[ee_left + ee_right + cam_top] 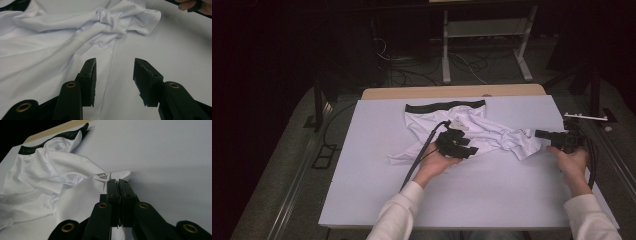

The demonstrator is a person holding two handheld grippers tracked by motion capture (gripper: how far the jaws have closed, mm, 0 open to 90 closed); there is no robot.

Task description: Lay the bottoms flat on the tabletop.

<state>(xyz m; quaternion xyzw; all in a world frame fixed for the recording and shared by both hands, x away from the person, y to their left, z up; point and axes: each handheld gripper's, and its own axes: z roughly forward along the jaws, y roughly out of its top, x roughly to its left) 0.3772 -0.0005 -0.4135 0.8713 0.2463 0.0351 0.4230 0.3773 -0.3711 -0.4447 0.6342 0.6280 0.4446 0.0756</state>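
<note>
A: What is the person wearing?
B: White long sleeves, ribbed at the cuffs.
A: And the left gripper (461,146)?
B: Matte black, 2 blocky jaws on thick arms, each arm with brass-ringed pivot holes. A thick black cable trails from it, and a pale 3-cornered plate sits on top.
A: The right gripper (546,134)?
B: Same black build, same brass rings, small screw holes in the jaw blocks, black cable looping behind.

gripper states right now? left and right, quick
Left tool: open, jaws apart over the white shorts, holding nothing.
Right tool: closed on the shorts' hem corner by the grey logo.
</note>
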